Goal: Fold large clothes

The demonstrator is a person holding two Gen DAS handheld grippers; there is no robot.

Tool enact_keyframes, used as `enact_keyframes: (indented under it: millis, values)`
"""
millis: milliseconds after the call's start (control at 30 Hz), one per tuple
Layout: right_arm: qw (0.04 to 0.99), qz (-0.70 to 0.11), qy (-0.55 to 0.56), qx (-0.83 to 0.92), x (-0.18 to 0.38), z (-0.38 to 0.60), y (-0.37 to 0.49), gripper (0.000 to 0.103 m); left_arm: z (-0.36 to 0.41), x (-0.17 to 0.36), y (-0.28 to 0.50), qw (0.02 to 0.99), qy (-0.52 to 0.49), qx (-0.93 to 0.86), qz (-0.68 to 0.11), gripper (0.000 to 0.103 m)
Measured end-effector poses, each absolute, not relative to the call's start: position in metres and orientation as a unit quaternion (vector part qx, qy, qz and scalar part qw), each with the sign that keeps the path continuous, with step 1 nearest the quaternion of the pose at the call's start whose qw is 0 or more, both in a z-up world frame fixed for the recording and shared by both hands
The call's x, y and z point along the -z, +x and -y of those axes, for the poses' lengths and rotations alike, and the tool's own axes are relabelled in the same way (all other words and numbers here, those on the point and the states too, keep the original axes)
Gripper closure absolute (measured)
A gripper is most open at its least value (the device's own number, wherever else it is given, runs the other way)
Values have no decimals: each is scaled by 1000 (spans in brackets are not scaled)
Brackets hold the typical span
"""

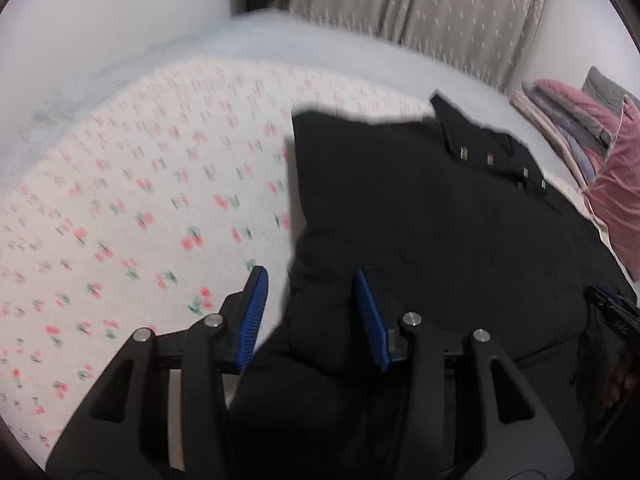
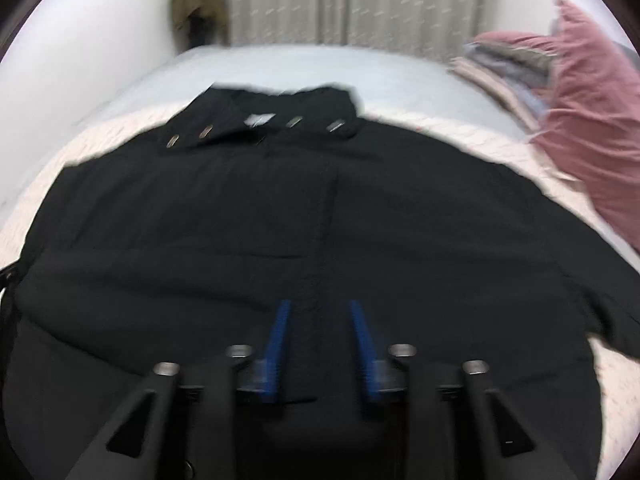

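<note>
Gripping a bunched fold at the side edge of the one black coat (image 1: 440,208), my left gripper (image 1: 310,284) stands about half open with both pads against the thick fabric, so I judge I am folding that side inward across the bed (image 1: 120,200). My right gripper (image 2: 318,312) hovers partly open over the coat's middle, holding nothing; next it must pin the cloth. Four metal snaps (image 2: 294,122) line the collar.
</note>
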State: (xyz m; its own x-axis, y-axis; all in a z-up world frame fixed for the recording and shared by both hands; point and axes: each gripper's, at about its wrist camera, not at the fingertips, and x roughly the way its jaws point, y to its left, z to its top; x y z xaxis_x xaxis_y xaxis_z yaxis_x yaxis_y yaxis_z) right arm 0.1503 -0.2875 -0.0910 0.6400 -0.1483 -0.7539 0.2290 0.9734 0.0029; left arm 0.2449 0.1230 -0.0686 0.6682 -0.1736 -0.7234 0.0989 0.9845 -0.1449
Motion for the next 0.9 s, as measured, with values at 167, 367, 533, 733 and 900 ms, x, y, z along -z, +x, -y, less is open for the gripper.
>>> enact_keyframes:
  millis: [167,367,533,733,900]
  values:
    - [934,-345,57,66,57,271,141,51,-114,48,230,932,-59,119,-338,55]
    - [910,-407,47,64,90,266,148,49,-92,87,245,899,-17,115,-422,46]
    - [895,-418,130,87,112,320,115,35,-91,78,237,901,2,100,-423,38]
    - [890,-410,157,121,84,359,59,29,-96,61,216,890,-54,92,-444,6]
    - [891,-393,168,152,58,382,18,21,-97,56,187,870,-99,99,-472,3]
